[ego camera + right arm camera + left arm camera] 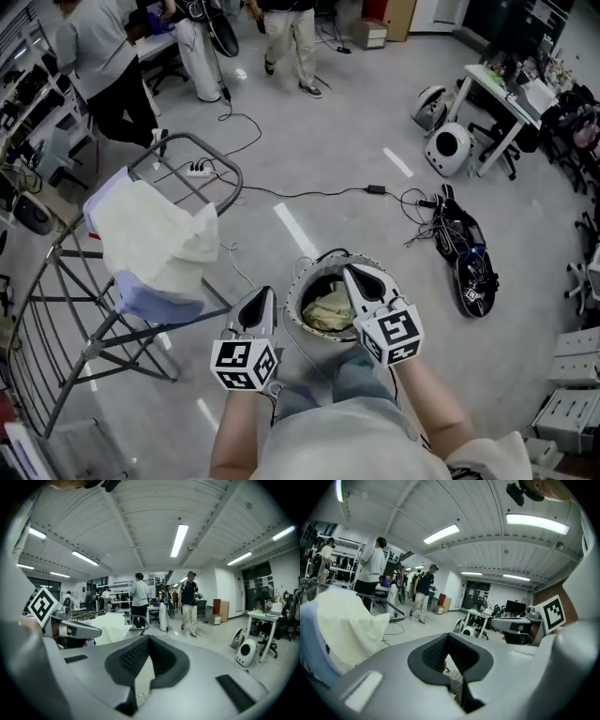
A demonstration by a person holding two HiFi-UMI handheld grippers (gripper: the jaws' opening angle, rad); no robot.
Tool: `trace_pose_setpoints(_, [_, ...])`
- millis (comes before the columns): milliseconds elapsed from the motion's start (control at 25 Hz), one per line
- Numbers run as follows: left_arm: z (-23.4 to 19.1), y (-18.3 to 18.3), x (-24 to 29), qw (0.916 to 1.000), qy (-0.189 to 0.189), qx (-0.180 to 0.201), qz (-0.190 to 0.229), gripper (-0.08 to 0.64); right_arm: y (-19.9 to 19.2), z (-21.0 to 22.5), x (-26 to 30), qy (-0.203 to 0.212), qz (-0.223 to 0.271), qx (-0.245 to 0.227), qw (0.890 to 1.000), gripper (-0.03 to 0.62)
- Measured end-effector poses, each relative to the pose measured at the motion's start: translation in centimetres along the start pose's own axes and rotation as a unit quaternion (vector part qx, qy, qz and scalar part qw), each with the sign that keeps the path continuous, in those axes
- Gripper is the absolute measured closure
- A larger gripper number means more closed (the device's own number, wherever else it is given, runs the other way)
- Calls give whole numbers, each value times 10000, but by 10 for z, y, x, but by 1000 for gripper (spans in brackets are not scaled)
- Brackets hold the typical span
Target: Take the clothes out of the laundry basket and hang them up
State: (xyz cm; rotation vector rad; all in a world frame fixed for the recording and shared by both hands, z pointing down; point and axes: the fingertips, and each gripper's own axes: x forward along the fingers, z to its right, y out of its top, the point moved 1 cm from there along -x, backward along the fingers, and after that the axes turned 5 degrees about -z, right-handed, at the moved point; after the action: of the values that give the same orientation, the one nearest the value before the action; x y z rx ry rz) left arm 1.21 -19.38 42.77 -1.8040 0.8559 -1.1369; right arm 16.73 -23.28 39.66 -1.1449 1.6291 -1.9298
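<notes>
A round white laundry basket [298, 281] stands on the floor straight ahead, with a crumpled yellowish garment [328, 309] inside. My left gripper [265, 293] hovers shut and empty just left of the basket's rim. Over the basket's right side my right gripper [350, 270] is also shut, holding nothing. A grey metal drying rack [56, 309] at the left carries a cream cloth [155, 234] over a pale blue one [155, 295]. The left gripper view has the cream cloth [344, 625] at its left. The rack and cloth [112, 625] lie beyond the closed jaws in the right gripper view.
Black cables and a power strip [199, 171] trail across the floor behind the rack. A black bag with tangled cords [467, 258] lies at the right, near a white desk [502, 94] and white round pods [450, 147]. Several people [103, 66] stand at the back.
</notes>
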Motion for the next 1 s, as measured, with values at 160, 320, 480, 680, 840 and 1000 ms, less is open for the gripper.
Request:
trace_pose_setpoints(160, [37,-24,52,9992,-312,-40,-232,549,-35,52,-18,-305,-182,143,9993,591])
trace_pose_setpoints(320, [53,-54,101,9980,-400,-61,-495,548,-75,88,-23,-500,-394,284,9976,591])
trace_pose_setpoints(480, [63,-93,147,9955,-412,-142,-837,548,-118,114,-24,-595,-658,448,9950,591])
trace_pose_setpoints(680, [66,-155,202,9908,-377,-237,-1281,548,-181,139,-14,-567,-1012,584,9915,591])
trace_pose_setpoints(840, [57,-219,244,9858,-262,-257,-1640,548,-235,153,7,-511,-1228,604,9893,591])
trace_pose_setpoints(1000, [44,-290,277,9775,-164,-364,-2071,548,-287,161,32,-413,-1393,770,9864,591])
